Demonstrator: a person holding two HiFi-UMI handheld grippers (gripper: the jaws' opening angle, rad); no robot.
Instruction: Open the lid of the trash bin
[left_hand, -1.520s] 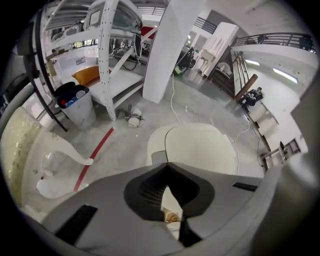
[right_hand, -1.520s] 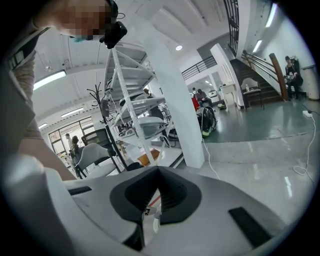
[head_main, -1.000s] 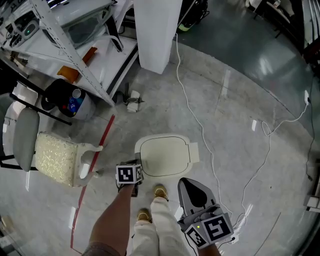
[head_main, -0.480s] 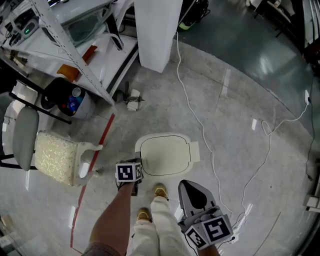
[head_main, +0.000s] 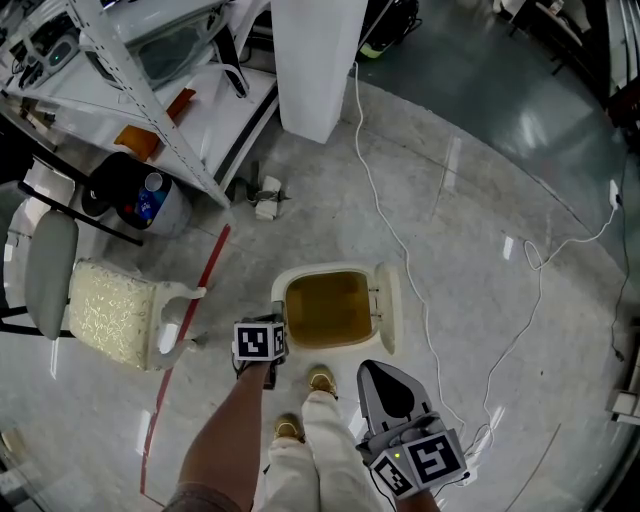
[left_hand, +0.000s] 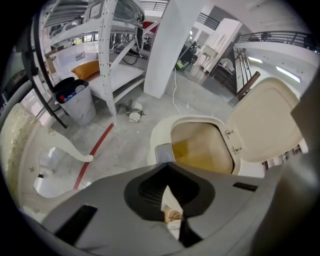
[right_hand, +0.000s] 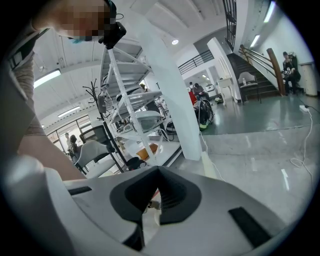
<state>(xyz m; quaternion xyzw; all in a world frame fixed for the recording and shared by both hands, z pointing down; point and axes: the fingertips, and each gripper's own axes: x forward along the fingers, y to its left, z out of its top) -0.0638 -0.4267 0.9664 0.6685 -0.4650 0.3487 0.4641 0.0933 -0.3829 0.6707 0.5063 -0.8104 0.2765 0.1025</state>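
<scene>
The left gripper (head_main: 258, 345) is held low, ahead of the bare left forearm (head_main: 222, 445), with its jaws pressed together on nothing. The right gripper (head_main: 392, 385) is held beside it, nearer the body, with its jaws likewise closed.

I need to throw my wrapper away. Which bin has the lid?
From the big white pillar, look along the floor toward the person's shoes. The trash bin there is cream, lid flipped open; the grey bin by the shelves has none.

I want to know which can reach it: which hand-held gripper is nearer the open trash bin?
Left. The left hand-held gripper is right by the trash bin's near-left rim. The right hand-held gripper is off its near-right corner, farther back toward the person.
</scene>
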